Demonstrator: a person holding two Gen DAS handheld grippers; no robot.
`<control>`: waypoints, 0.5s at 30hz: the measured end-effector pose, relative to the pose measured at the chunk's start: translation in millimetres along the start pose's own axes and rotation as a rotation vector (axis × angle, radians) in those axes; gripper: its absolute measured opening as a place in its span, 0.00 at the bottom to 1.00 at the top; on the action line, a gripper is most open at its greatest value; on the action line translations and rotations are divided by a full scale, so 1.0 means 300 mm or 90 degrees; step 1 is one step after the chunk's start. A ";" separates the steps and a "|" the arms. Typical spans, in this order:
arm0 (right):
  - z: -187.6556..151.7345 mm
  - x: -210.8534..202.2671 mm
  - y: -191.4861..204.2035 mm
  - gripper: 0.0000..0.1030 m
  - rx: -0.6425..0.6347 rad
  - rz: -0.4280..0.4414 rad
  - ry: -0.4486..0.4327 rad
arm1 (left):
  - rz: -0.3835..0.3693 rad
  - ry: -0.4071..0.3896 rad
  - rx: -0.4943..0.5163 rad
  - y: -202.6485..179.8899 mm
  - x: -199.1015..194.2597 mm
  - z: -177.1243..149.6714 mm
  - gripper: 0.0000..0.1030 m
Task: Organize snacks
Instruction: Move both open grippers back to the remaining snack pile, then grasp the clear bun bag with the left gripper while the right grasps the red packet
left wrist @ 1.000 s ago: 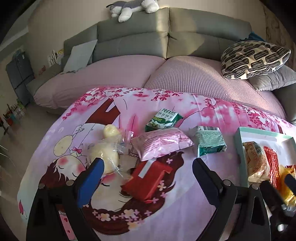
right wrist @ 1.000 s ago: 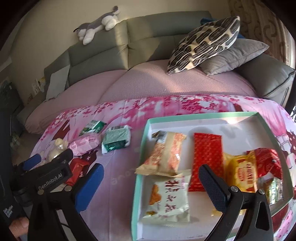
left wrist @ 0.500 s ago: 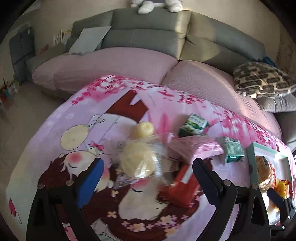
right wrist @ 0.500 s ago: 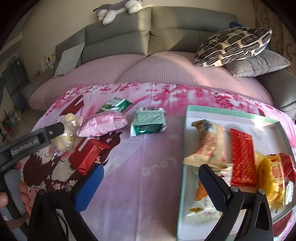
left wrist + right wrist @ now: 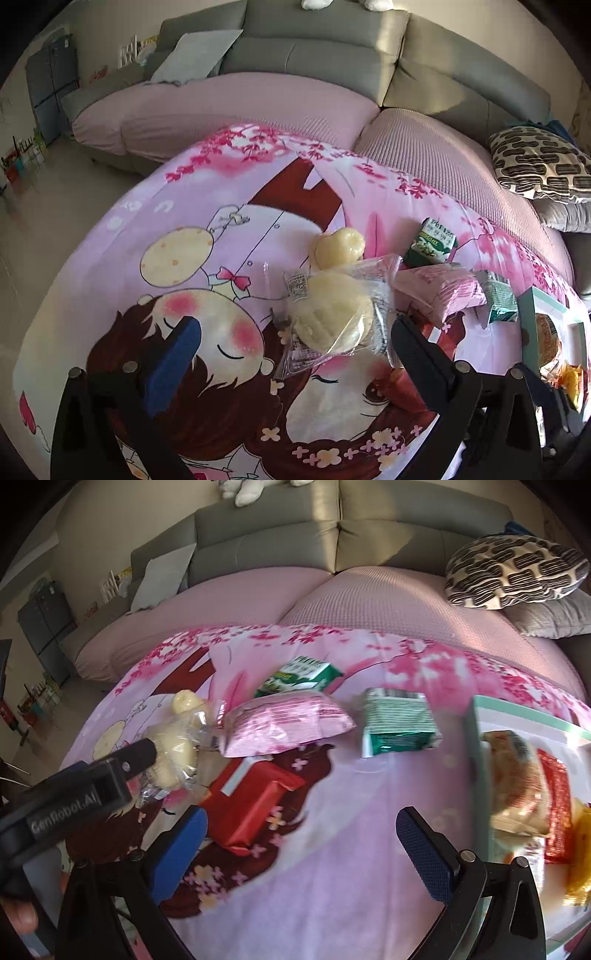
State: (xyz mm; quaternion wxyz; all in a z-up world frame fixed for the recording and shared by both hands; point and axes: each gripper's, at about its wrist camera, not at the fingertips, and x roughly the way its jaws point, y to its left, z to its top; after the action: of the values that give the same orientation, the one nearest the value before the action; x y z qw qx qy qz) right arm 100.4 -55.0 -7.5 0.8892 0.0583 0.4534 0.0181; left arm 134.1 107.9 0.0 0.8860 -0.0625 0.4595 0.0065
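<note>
snacks on pink cartoon cloth [image 5: 155,236], both tools unloaded

left gripper [image 5: 295,339] opening, jaws either side of bagged pale buns [image 5: 332,314], not pressing; right gripper [image 5: 303,845] wide, holding nothing, red packet [image 5: 255,801] at its 11 o'clock; tray [image 5: 476,746] at 2 o'clock.

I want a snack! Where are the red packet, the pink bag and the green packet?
red packet [image 5: 255,805], right wrist view, middle of its wrapper
pink bag [image 5: 284,723], right wrist view, middle of its front
green packet [image 5: 399,725], right wrist view, centre of its face
</note>
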 end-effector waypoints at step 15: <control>0.031 0.148 0.085 1.00 -0.004 -0.005 0.031 | -0.022 0.025 -0.023 0.023 0.049 0.028 1.00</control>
State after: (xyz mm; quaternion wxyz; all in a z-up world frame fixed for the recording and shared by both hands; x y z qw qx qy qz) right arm 134.7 -26.7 -34.8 0.8781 0.0531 0.4753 0.0176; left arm 149.2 115.0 -8.0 0.8755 -0.0868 0.4754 -0.0019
